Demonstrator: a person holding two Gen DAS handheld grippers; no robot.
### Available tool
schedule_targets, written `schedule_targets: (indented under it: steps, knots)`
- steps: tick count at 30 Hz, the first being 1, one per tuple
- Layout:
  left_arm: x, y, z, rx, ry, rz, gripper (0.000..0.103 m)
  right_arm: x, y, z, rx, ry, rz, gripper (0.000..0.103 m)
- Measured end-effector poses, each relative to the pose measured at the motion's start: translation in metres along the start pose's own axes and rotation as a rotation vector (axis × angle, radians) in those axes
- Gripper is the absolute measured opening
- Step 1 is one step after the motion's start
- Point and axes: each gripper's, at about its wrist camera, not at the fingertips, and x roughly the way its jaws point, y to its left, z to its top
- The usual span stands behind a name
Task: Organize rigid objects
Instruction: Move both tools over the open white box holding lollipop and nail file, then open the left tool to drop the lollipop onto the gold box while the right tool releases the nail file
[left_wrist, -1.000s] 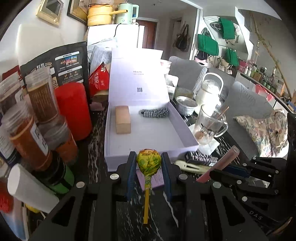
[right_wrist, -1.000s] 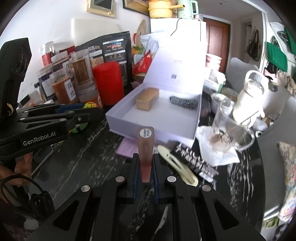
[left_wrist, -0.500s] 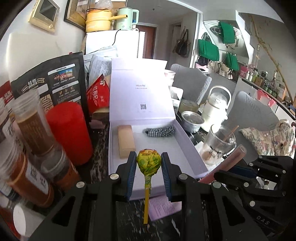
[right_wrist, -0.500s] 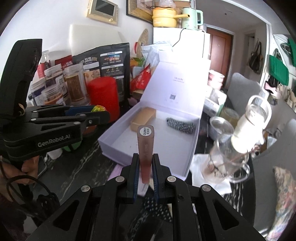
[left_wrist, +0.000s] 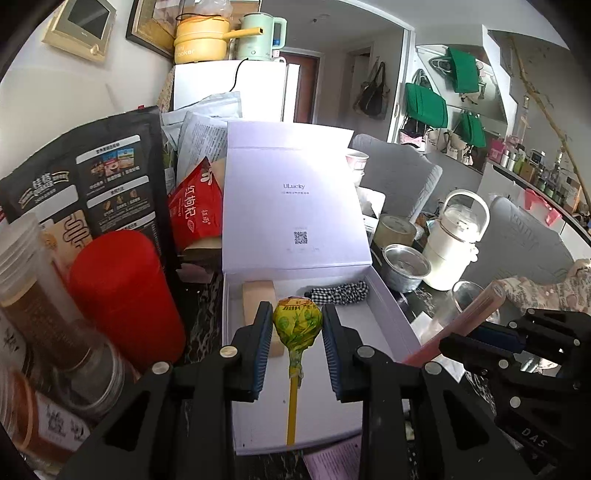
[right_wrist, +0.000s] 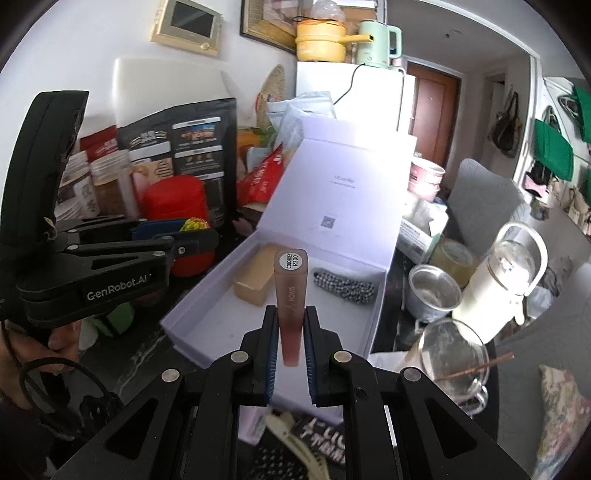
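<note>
My left gripper (left_wrist: 296, 326) is shut on a lollipop (left_wrist: 296, 325) in a yellow-green wrapper, its yellow stick hanging down over the open white box (left_wrist: 384, 295). My right gripper (right_wrist: 290, 330) is shut on a pinkish-brown lipstick tube (right_wrist: 291, 291) that stands upright above the same box (right_wrist: 376, 314). In the box lie a tan block (left_wrist: 258, 291) and a black-and-white checked hair tie (left_wrist: 340, 291). The right gripper's tube (left_wrist: 476, 314) shows at the right of the left wrist view, and the left gripper (right_wrist: 192, 225) with the lollipop shows at the left of the right wrist view.
Left of the box stand a red canister (left_wrist: 122, 295), spice jars (left_wrist: 33, 302) and snack bags (left_wrist: 85, 184). To its right are a steel cup (left_wrist: 404, 267), a white kettle jug (left_wrist: 456, 251) and a glass mug (right_wrist: 448, 362). A cream hair clip (right_wrist: 295, 443) lies on the dark table.
Both grippers have moved forward and slightly up, from in front of the box to over it, still gripping the lollipop and the tube.
</note>
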Motion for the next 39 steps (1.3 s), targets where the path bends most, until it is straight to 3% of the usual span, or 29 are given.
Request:
schedule_targets:
  steps: [17, 27, 39]
  knots:
    - [0.075, 0.012, 0.021, 0.006, 0.089, 0.048, 0.027, 0.072, -0.037, 0.012, 0.059, 0.089, -0.023, 0.013]
    - [0.11, 0.024, 0.01, 0.006, 0.184, 0.06, 0.027, 0.11, -0.046, 0.012, 0.072, 0.157, -0.019, 0.013]
    - [0.133, 0.023, 0.001, -0.013, 0.23, 0.022, 0.027, 0.117, -0.043, 0.011, 0.062, 0.153, -0.043, 0.014]
